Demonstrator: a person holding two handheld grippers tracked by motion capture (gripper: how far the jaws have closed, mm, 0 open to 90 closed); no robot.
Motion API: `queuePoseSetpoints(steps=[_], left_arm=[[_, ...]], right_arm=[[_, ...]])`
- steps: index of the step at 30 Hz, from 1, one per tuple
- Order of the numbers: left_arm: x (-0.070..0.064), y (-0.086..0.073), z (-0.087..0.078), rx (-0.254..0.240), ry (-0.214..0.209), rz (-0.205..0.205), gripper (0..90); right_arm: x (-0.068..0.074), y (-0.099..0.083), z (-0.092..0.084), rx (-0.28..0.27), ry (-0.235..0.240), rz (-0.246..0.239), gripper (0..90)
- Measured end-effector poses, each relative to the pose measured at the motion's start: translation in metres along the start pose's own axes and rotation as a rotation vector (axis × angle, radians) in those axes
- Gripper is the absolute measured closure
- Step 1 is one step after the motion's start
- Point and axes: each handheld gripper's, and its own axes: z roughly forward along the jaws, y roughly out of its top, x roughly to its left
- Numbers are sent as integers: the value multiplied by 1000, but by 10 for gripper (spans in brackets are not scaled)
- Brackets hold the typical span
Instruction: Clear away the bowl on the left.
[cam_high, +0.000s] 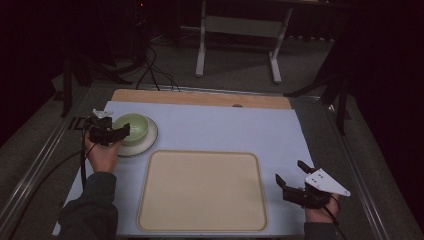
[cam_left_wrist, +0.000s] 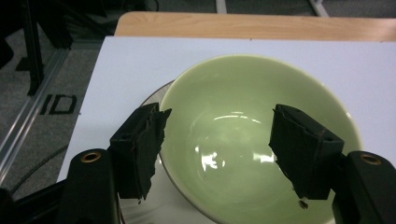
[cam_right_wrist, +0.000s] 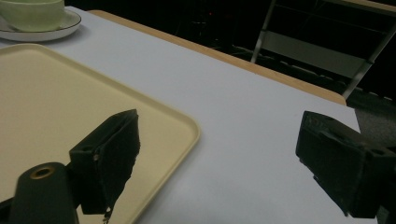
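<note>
Nearest, the right tongs (cam_high: 292, 180) rest wide open and empty on the pale blue counter (cam_high: 225, 130), just beside the flat cream plastic tray (cam_high: 202, 192), probably waiting. Farther away, the left tongs (cam_high: 114, 131) are also open at the near rim of the glossy green ceramic bowl (cam_left_wrist: 252, 135). One jaw stands outside its wall and one over its inside, seemingly to pinch it. The bowl sits on a round white saucer (cam_high: 149, 140).
</note>
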Motion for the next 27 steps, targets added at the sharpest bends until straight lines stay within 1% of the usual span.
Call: queuePoseSetpoints(steps=[2,5,10,14,20,27], left_arm=[[1,0,2,-1,3,-18,346],[3,0,4,15,20,-20,344],[5,-2,8,38,31,-20,341],[7,-4,11,52,39,-33,339],[9,-8,16,77,39,-45,342],[13,-11,22,95,33,-77,364]], right_arm=[[0,0,0,0,3,1,133],[1,0,1,2,6,1,133],[1,0,1,0,8,0,133],[1,0,1,1,9,-1,133],[1,0,1,1,11,-2,133],[1,0,1,5,11,-5,134]])
